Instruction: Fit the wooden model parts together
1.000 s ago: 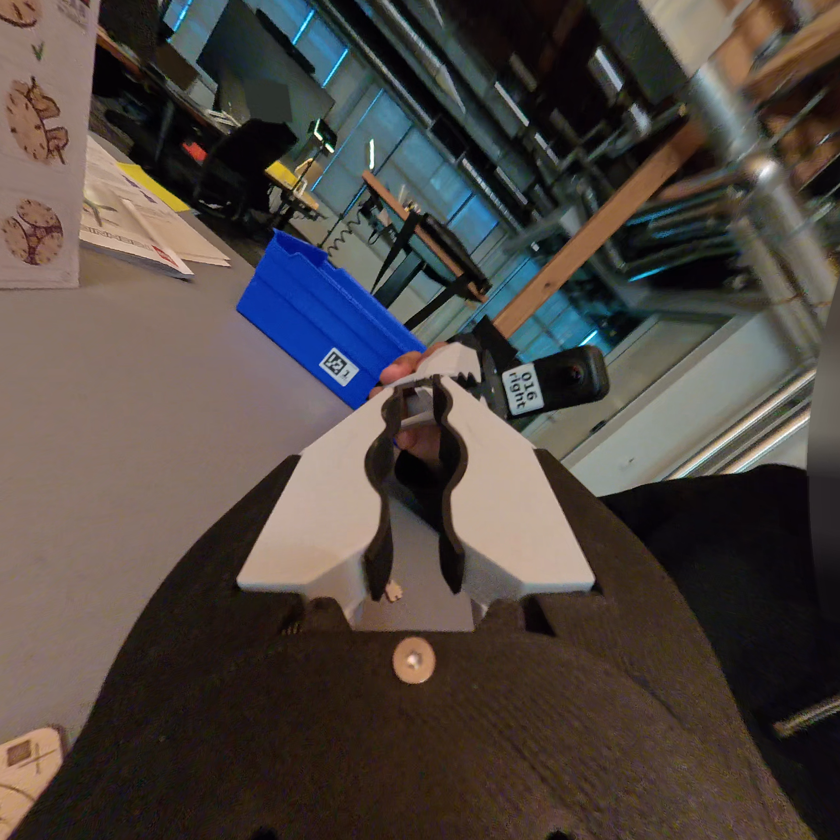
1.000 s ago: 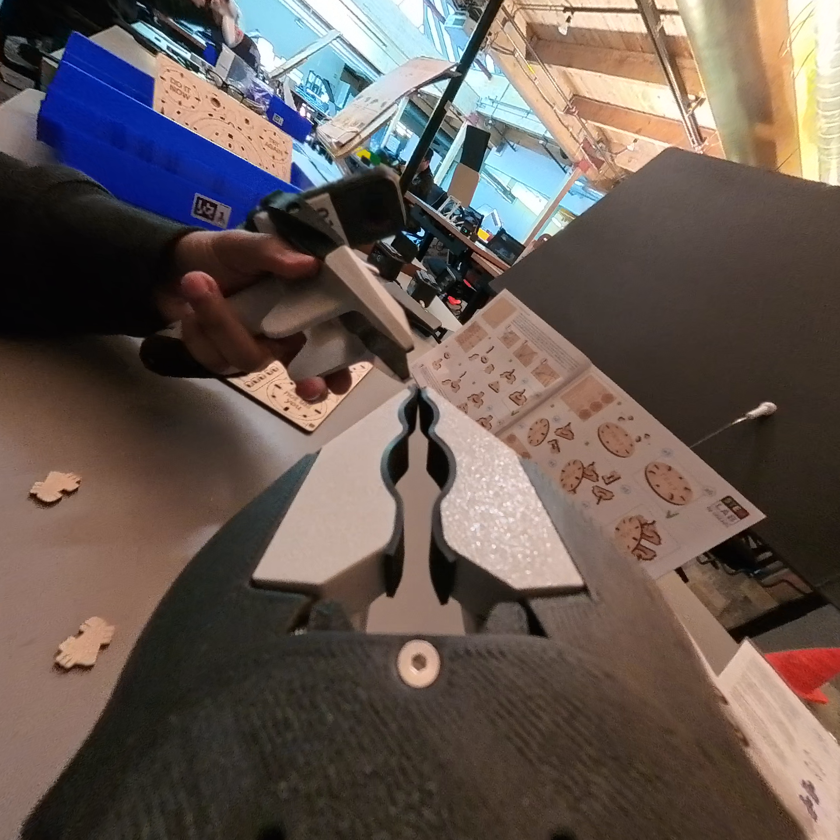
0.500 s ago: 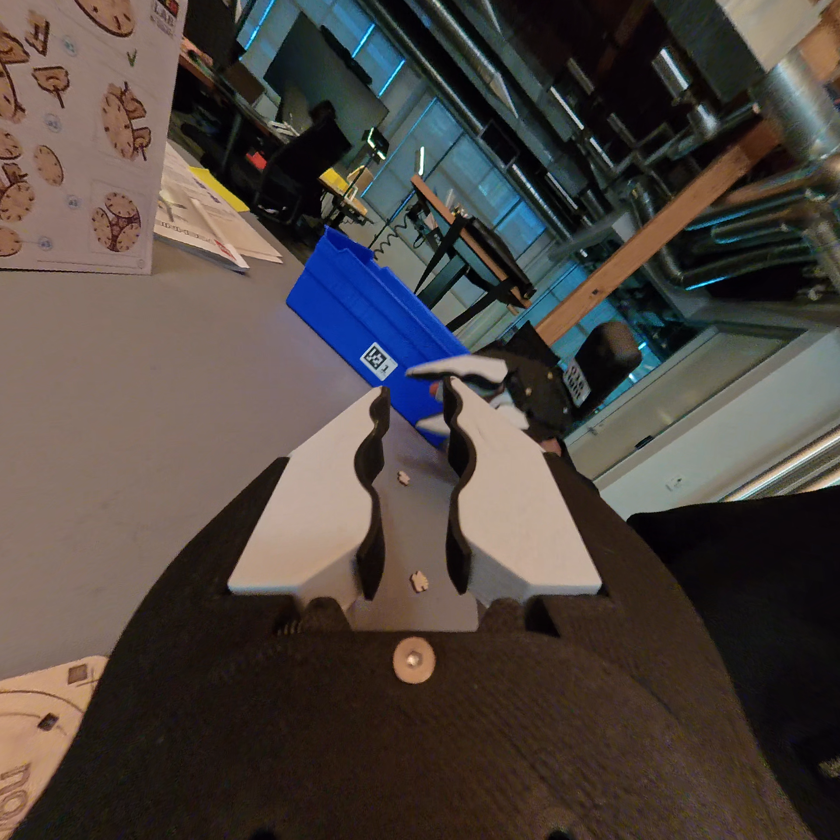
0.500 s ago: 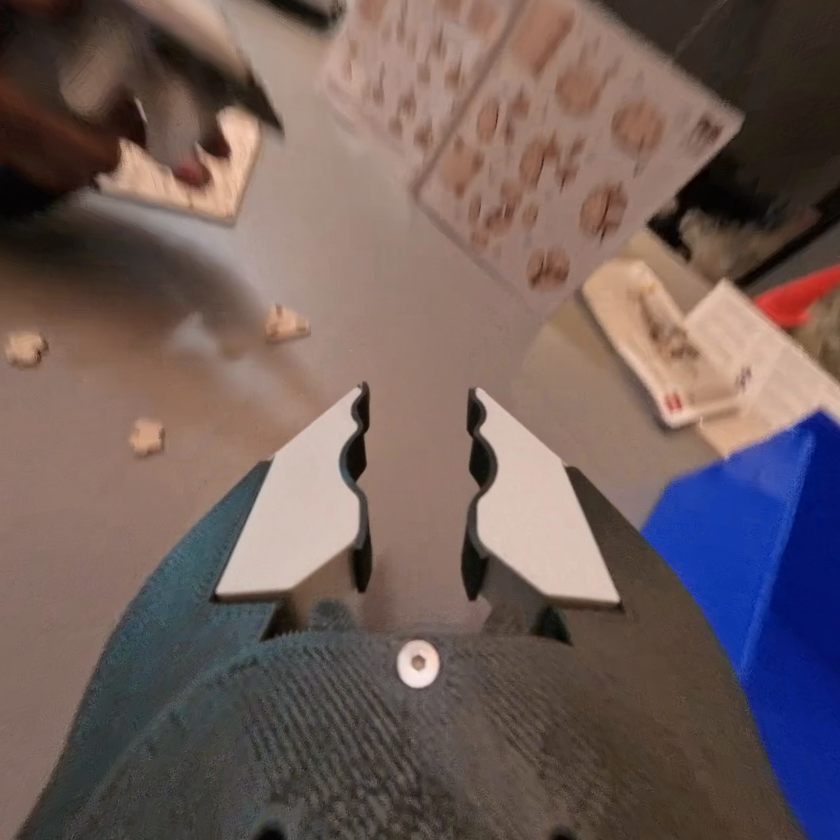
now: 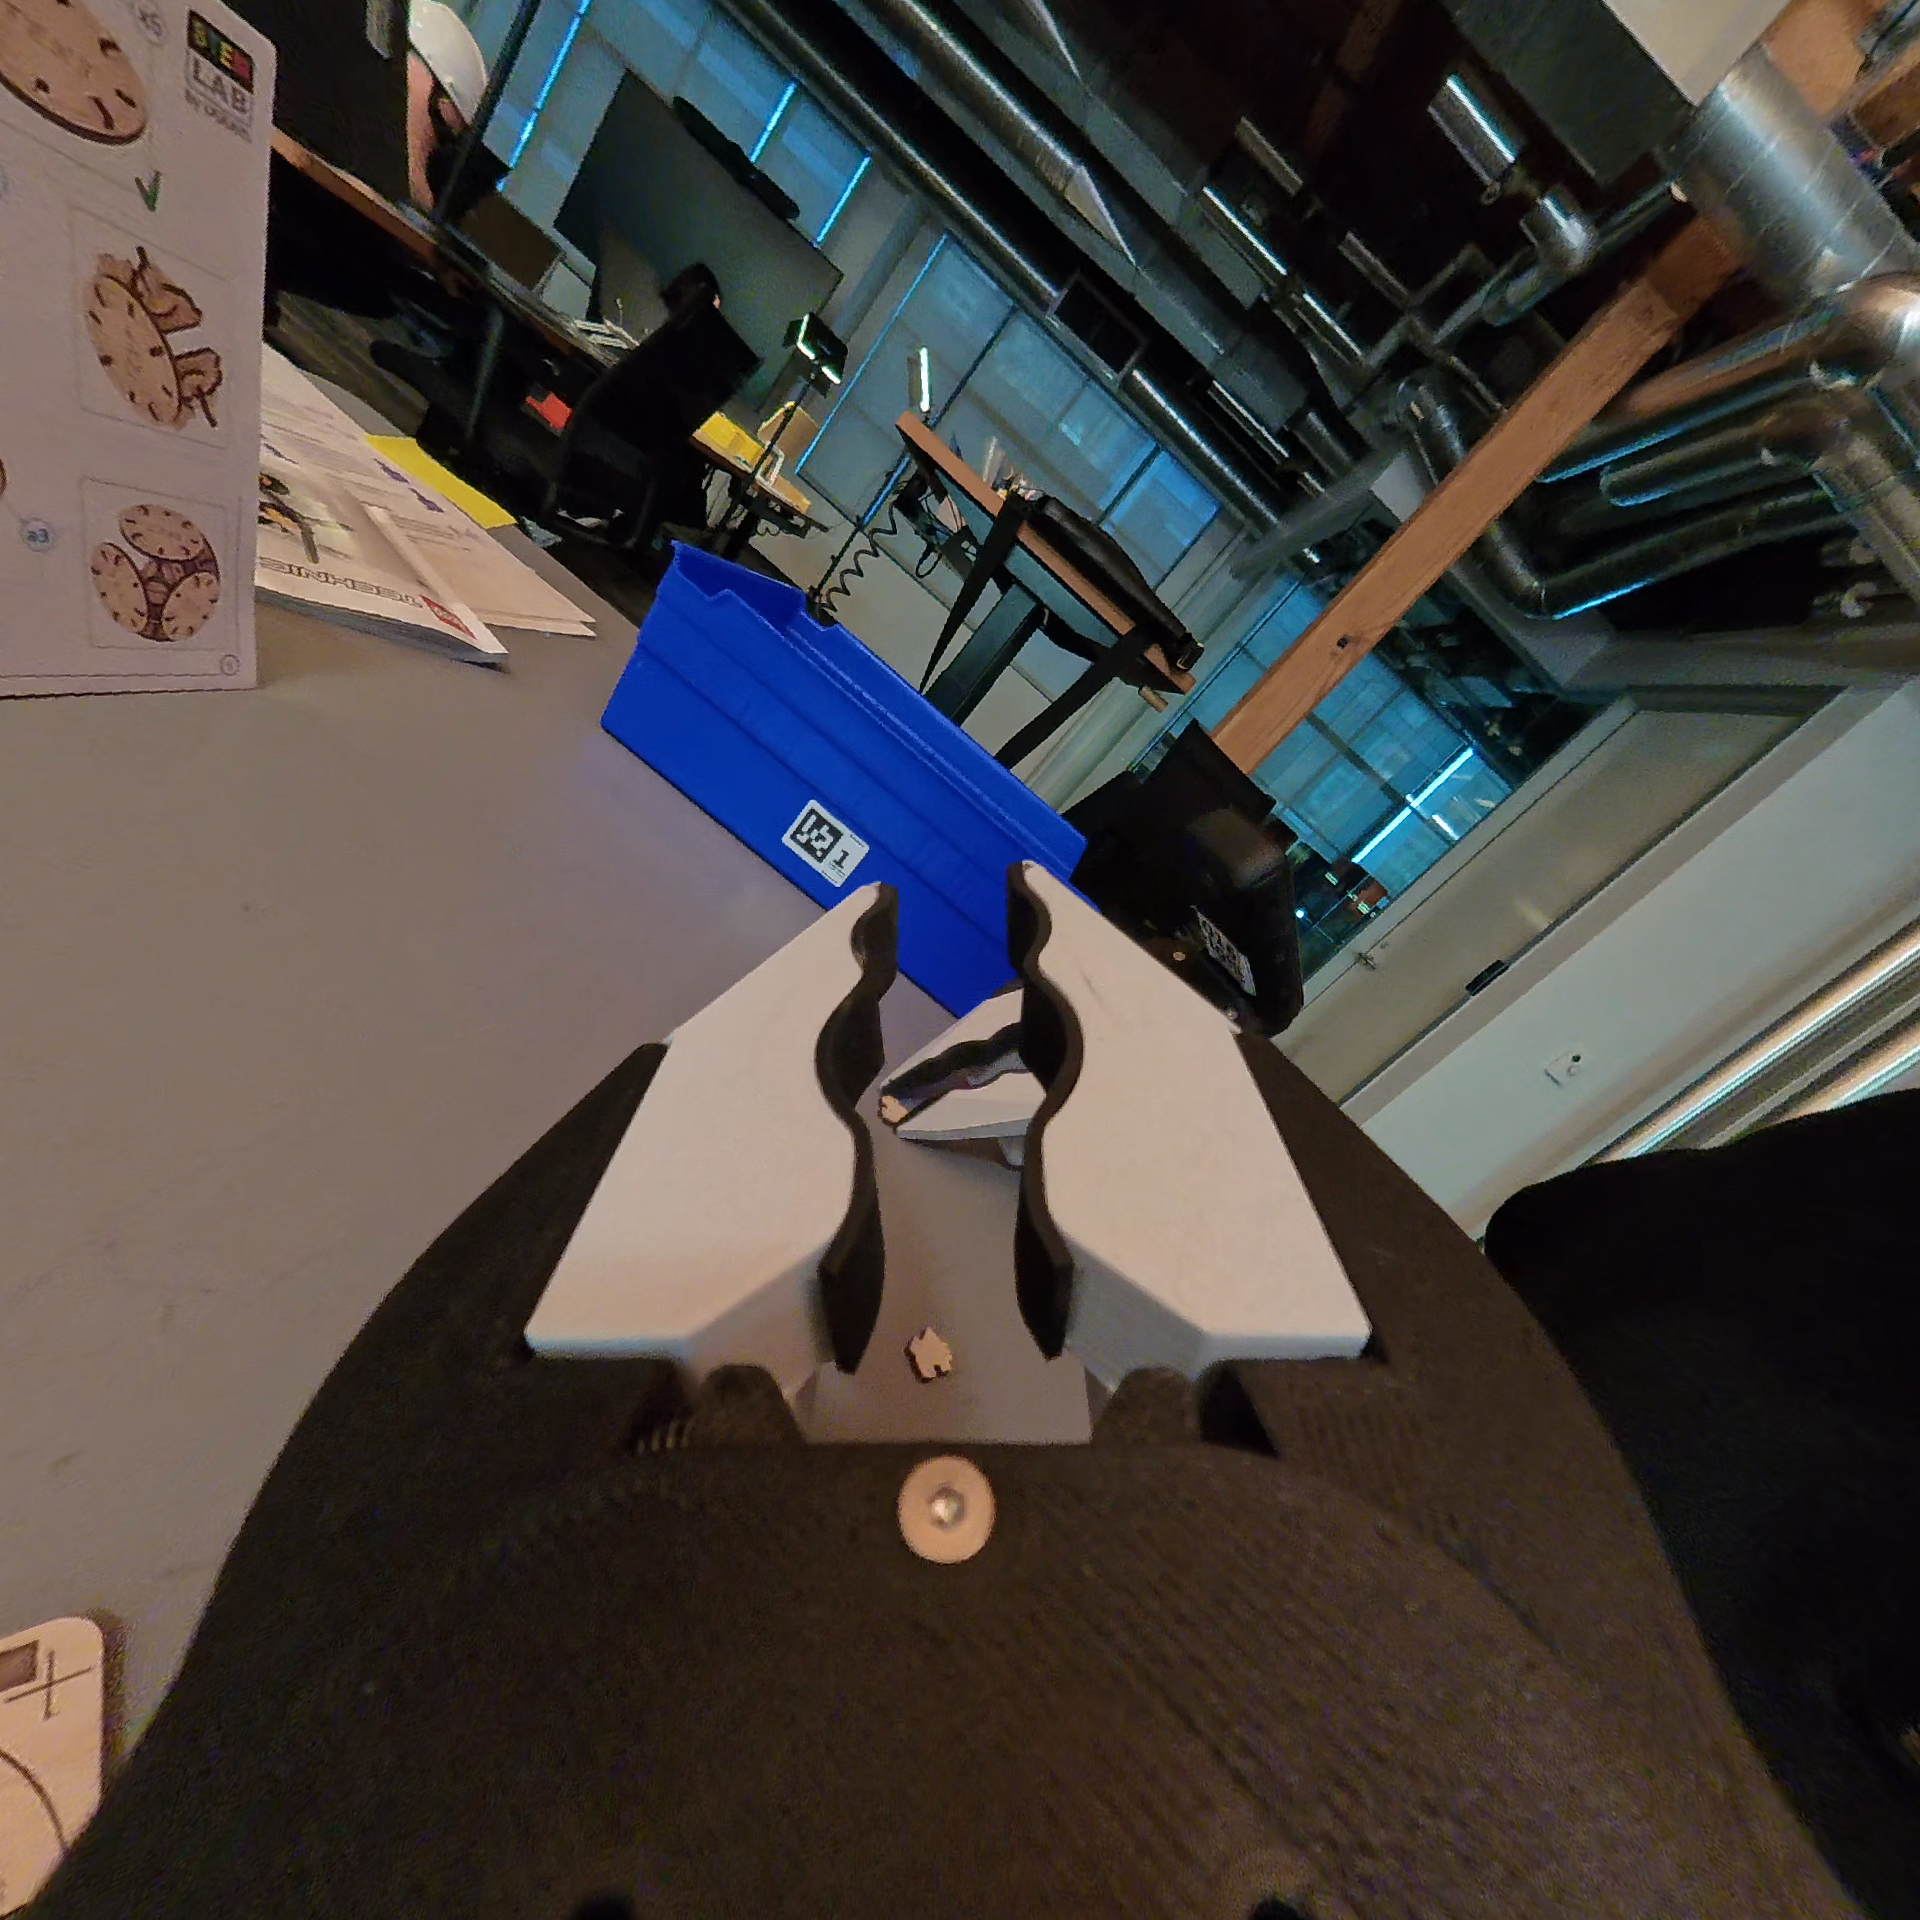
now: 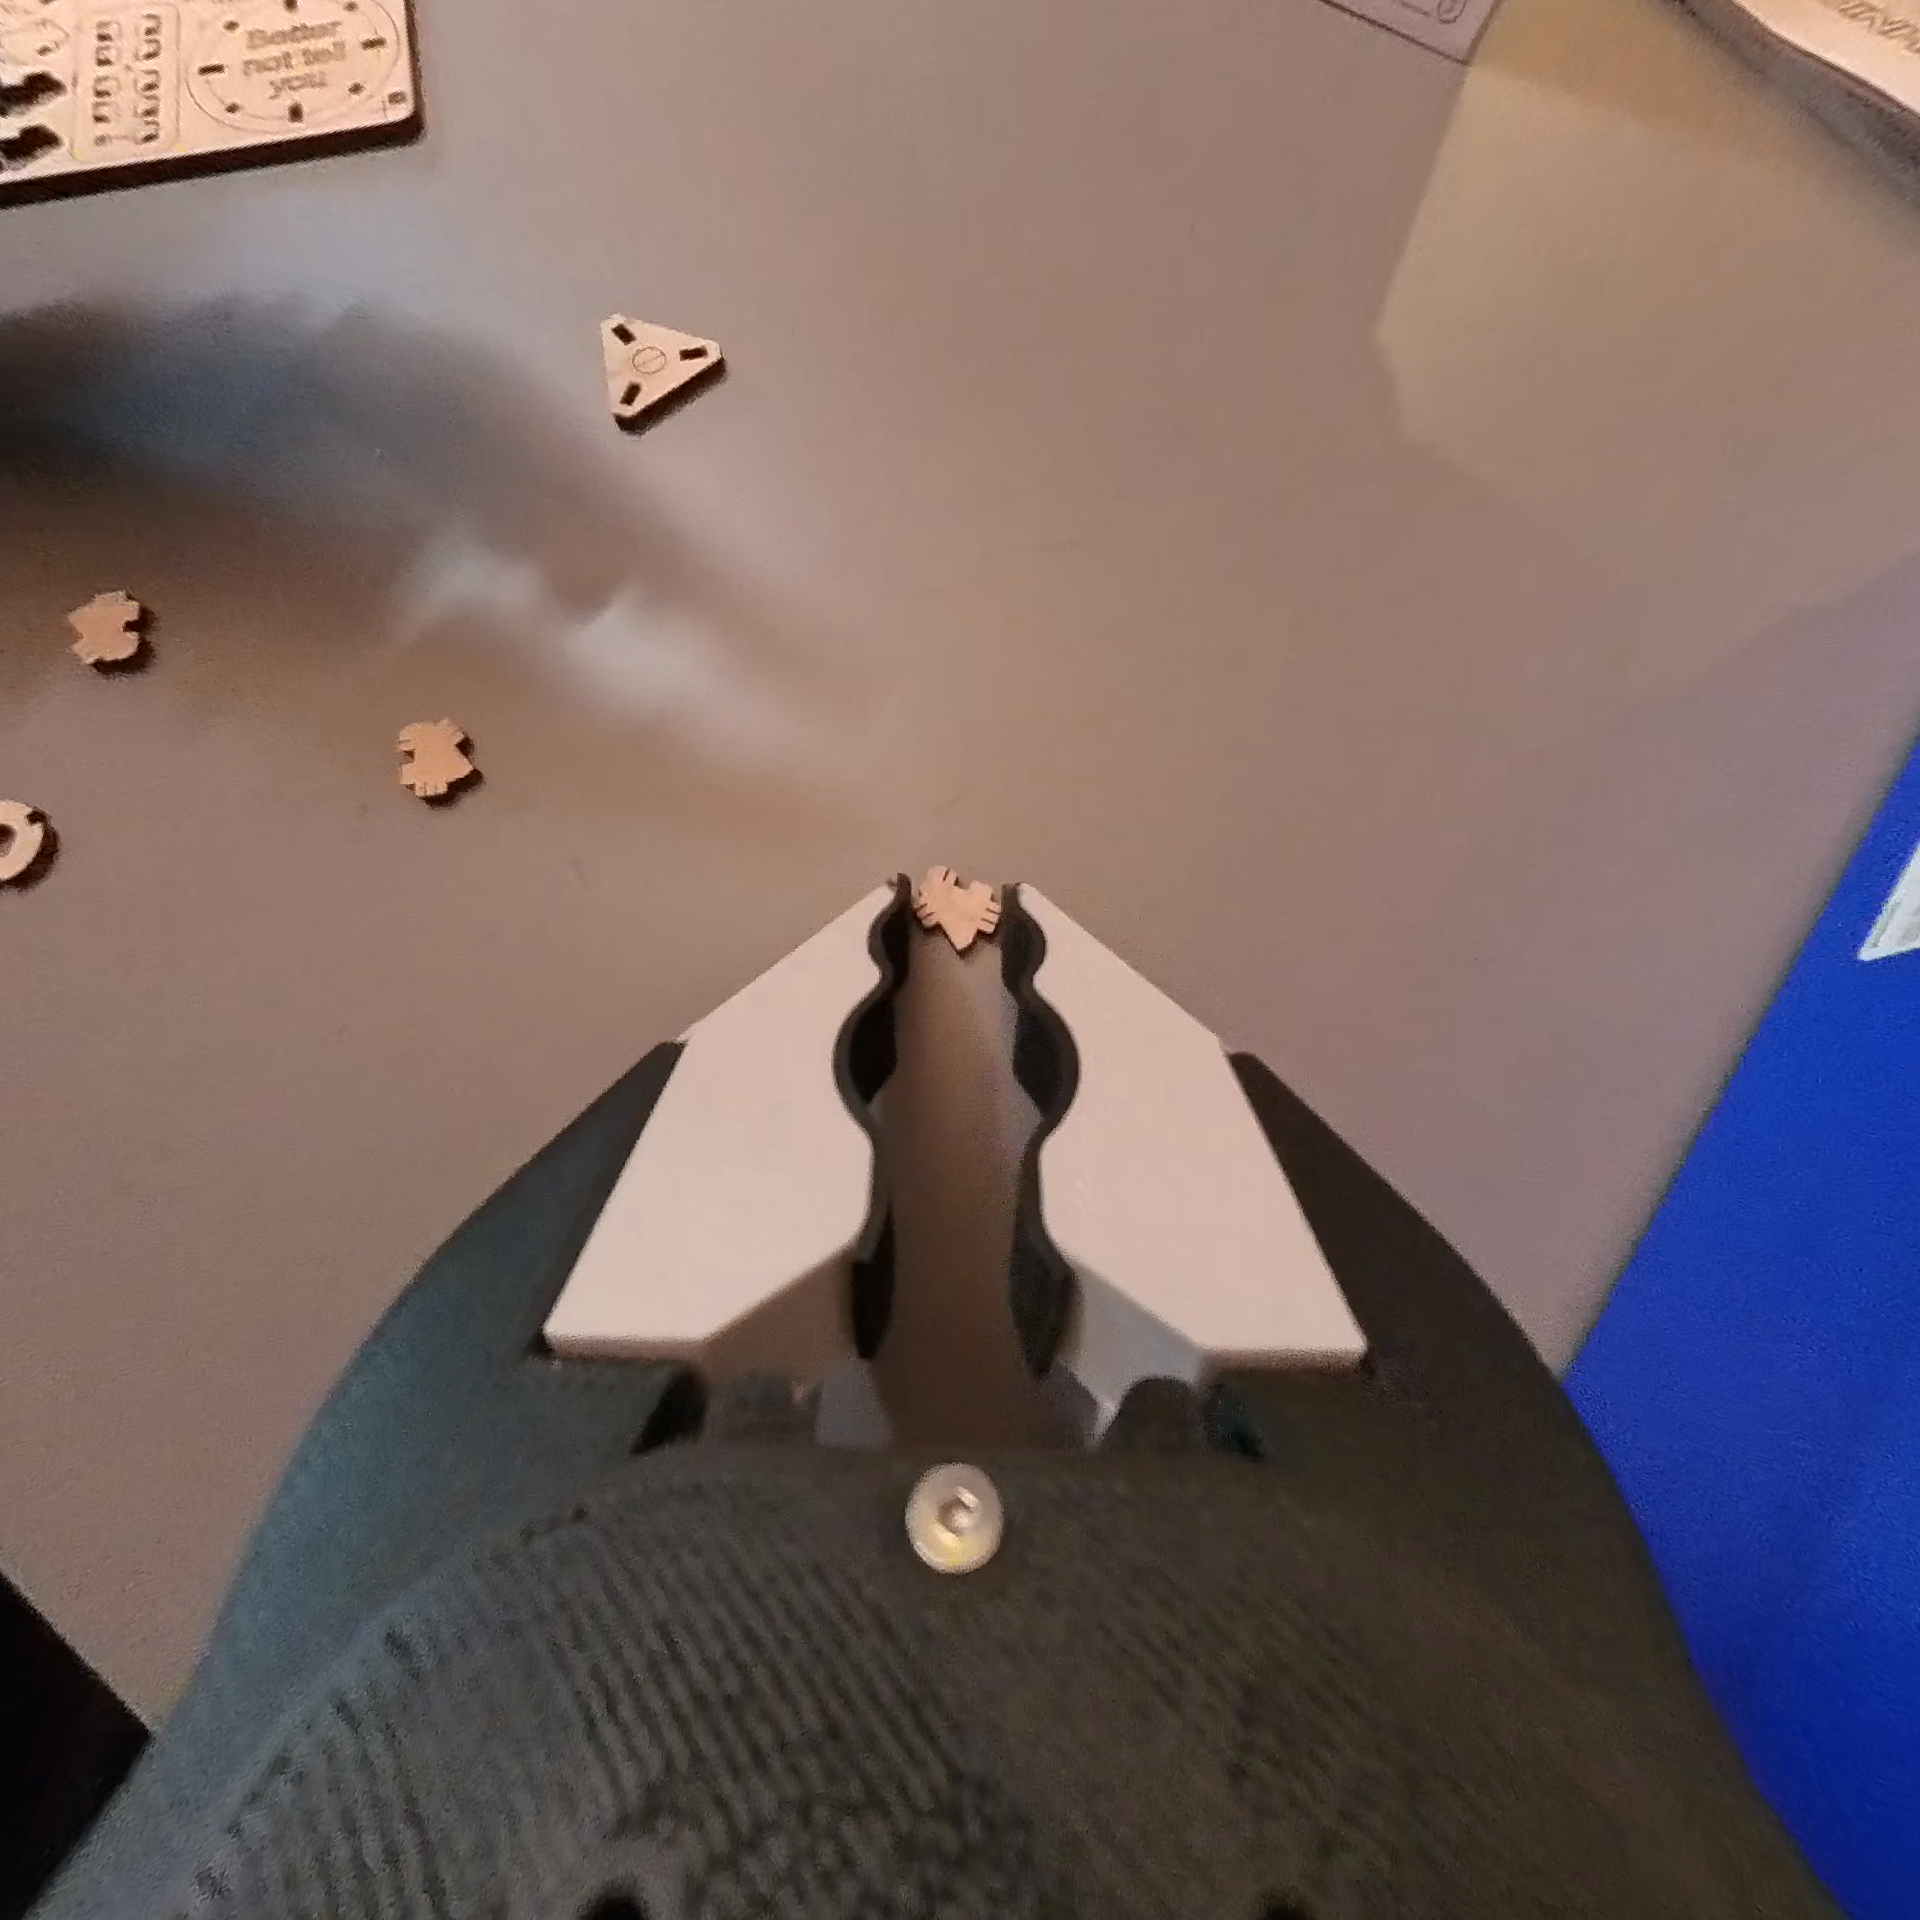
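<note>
Small wooden piece (image 6: 957, 906) sits flat on grey table (image 6: 1143, 520) between right gripper's (image 6: 957, 896) narrowed fingertips, contact unclear; left gripper (image 5: 948, 899), empty and narrowly parted, hovers before blue bin (image 5: 831, 748).

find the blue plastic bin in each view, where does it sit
Left wrist view: blue plastic bin at centre, on the grey table, just beyond the fingertips.
Right wrist view: bin along the right edge.
Shared landmark: the small white sticker on the bin's wall.
</note>
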